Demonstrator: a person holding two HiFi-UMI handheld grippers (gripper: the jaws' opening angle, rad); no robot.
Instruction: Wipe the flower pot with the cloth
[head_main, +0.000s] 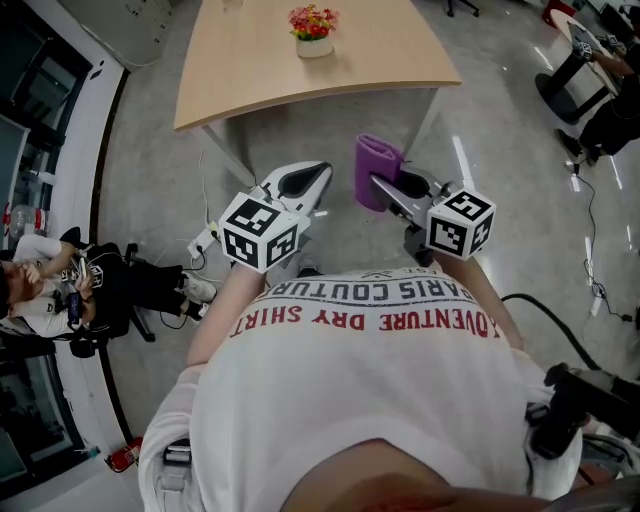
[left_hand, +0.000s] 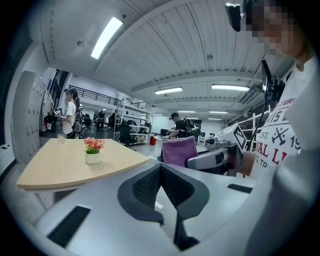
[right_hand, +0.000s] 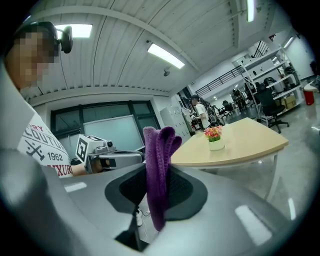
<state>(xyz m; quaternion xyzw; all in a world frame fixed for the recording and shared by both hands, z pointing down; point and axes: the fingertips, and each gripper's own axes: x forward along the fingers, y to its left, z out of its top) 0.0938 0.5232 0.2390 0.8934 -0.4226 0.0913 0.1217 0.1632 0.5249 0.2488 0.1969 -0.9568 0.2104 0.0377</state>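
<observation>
One cloth (right_hand: 158, 172) pinched in right fingers (right_hand: 186, 192), left fingers (left_hand: 144, 188) closed empty, flower pot (head_main: 314, 46) well ahead

Pot (head_main: 313, 45) stands alone by the worktop's (head_main: 240, 80) far edge, with bare wood all round it, widest toward the near edge. Left tool (head_main: 318, 172) and right tool (head_main: 378, 182) hang short of that edge, over the floor (head_main: 330, 130), side by side.

In the middle of the head view both forearms reach forward, side by side. The left gripper (head_main: 318, 172) has its jaws closed on nothing. The right gripper (head_main: 380, 184) has its jaws clamped on a purple cloth (head_main: 372, 160).
</observation>
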